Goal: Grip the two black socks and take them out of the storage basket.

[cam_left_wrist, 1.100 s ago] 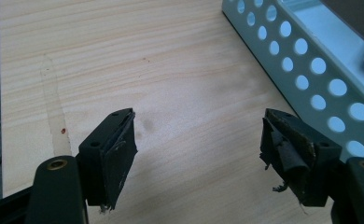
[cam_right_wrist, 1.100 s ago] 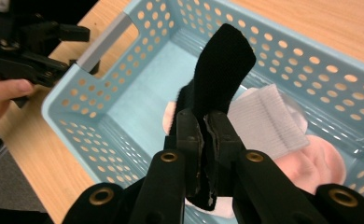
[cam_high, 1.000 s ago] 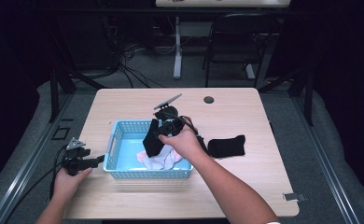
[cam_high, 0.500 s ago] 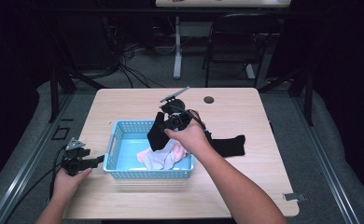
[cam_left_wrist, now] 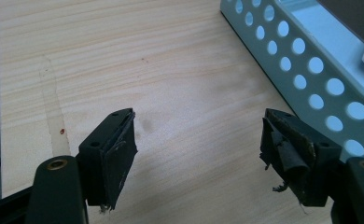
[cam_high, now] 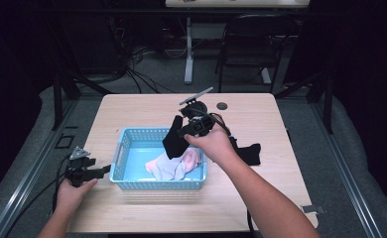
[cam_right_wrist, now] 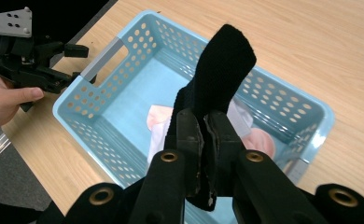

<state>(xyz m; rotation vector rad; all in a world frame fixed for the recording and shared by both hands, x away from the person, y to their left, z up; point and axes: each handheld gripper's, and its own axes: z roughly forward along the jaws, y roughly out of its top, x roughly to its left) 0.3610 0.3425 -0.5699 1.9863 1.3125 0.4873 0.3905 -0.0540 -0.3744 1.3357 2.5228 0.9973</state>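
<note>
Sock-sorting is what we have in hand: our right gripper (cam_high: 181,130) has its jaws pressed together on a black sock (cam_right_wrist: 217,74), which hangs from them in the air above the blue basket (cam_high: 119,153). In the right gripper view the sock stands up past the jaw tips and bends over, with the basket's floor beneath it. A pale pink and white garment (cam_high: 174,166) lies inside the basket, and a second black sock (cam_high: 248,152) rests on the table (cam_high: 132,109) just to the right of the basket, partly behind our right forearm.

Our left gripper (cam_high: 85,171) sits low at the basket's left end, near its handle. Its jaws are spread wide over bare wood in the left gripper view, holding nothing, with the basket's perforated wall just beside the right jaw.

We judge this to be the carrying step, though we cannot tell from the pictures whether the sock is going into the basket or coming out of it. If it goes in, the next move calls for lowering it over the open floor beside the pale garment and parting the jaws once the fabric has settled. If it comes out, it needs carrying clear of the rim first. The left gripper may need to steady the light basket.
</note>
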